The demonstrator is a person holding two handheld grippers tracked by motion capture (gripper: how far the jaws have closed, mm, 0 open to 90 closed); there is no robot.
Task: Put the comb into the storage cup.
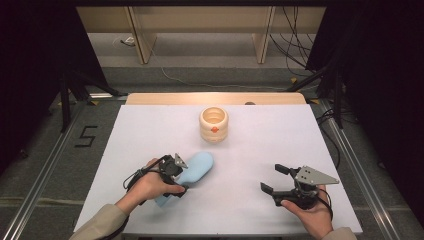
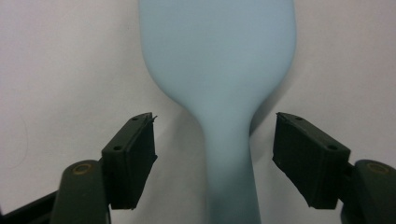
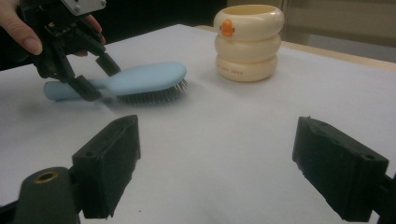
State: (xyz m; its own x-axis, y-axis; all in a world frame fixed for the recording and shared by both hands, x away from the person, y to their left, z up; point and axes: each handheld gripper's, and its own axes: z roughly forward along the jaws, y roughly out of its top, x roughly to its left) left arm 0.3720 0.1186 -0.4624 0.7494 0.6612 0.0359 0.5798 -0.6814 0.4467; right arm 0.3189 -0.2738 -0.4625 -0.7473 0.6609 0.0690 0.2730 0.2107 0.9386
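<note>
In the high view, a pale blue hairbrush point(image 1: 195, 170) lies bristles-down on the white table point(image 1: 150, 130), on the person's left half and near the front edge. The left gripper point(image 1: 181, 175) sits over the brush's handle, held in the left hand point(image 1: 150, 185); its jaws straddle the handle where it meets the head. The right gripper point(image 1: 274, 178) rests low near the front right of the table in the right hand point(image 1: 310, 210), well apart from the brush, its jaws spread wide with nothing between them. A cream ringed cup point(image 1: 214, 124) with an orange duck beak stands upright toward the far middle of the table.

In the left gripper view, the hairbrush point(image 2: 219, 70) runs straight up the middle, its narrow handle between the two black jaws. Both jaws stand clear of the handle, with white table showing on either side.

In the right gripper view, the jaws rise far apart at the bottom, holding nothing. Beyond them the hairbrush point(image 3: 140, 79) lies on its dark bristles, with the left gripper point(image 3: 95, 77) set astride its handle. The cup point(image 3: 248, 42) stands to the brush's right, apart from it.
</note>
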